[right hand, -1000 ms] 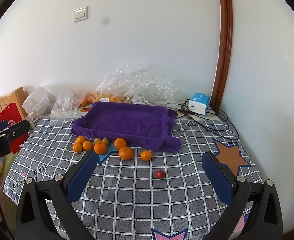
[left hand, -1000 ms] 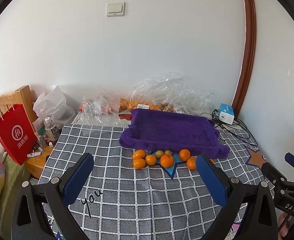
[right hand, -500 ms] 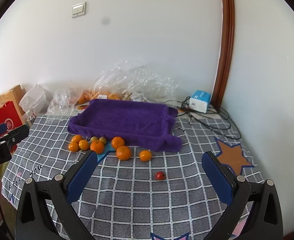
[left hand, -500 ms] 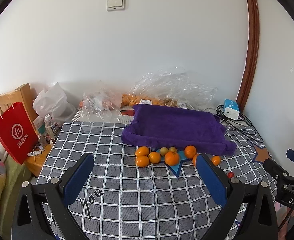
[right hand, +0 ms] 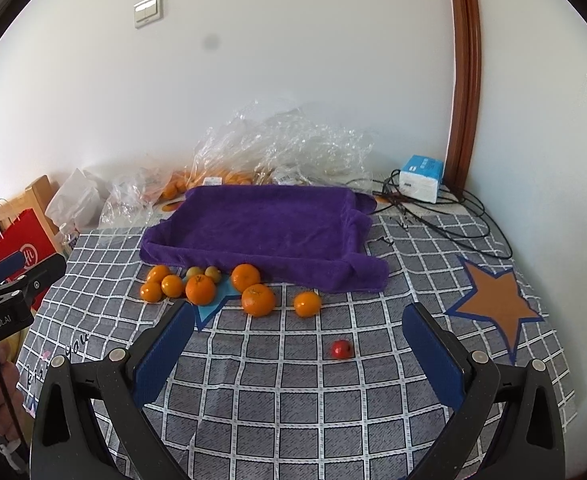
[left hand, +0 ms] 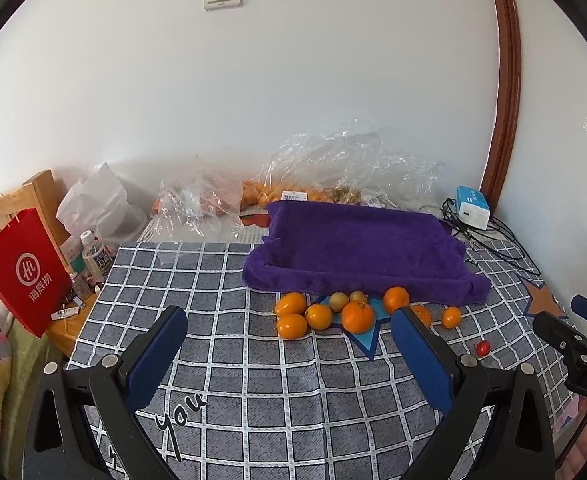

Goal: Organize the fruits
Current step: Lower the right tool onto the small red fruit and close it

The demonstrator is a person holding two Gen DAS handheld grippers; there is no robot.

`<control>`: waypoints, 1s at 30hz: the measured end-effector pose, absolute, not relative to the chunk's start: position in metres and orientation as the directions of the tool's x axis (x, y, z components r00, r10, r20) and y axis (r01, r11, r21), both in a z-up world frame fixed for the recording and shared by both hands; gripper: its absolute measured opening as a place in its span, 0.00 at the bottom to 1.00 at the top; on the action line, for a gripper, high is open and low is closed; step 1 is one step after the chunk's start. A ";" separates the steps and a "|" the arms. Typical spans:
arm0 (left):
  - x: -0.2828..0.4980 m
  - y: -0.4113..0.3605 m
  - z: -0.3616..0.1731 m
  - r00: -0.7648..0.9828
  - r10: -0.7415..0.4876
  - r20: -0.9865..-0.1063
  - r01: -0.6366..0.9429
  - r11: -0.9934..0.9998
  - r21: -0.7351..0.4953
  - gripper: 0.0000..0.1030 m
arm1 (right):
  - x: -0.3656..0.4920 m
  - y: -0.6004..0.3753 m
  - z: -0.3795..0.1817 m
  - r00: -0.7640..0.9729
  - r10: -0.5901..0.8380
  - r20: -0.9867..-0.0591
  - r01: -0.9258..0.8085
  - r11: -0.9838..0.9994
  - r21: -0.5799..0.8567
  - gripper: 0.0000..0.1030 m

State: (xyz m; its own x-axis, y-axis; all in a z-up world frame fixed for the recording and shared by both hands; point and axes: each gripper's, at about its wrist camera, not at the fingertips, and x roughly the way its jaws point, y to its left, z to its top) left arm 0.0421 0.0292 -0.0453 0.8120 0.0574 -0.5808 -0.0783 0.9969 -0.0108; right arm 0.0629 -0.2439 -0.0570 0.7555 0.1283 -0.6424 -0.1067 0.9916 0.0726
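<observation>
Left gripper [left hand: 289, 344] being held wide apart above the checked cloth [left hand: 253, 380], right gripper [right hand: 297, 344] likewise spread wide, oranges [right hand: 258, 300] being left beside the purple tray [right hand: 261, 220], nothing being gripped.

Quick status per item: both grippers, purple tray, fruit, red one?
left gripper: open, holding nothing
right gripper: open, holding nothing
purple towel-lined tray: no fruit inside
orange fruits: loose on the tablecloth, clustered at the tray's front edge
small red fruit: on the cloth, apart from the cluster
</observation>
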 end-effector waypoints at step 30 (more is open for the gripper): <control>0.108 0.060 -0.147 0.678 -0.030 -0.734 -0.068 0.992 -0.103 0.84 | 0.108 -0.276 -0.184 0.625 0.062 -0.778 -0.038 0.998 0.049 0.57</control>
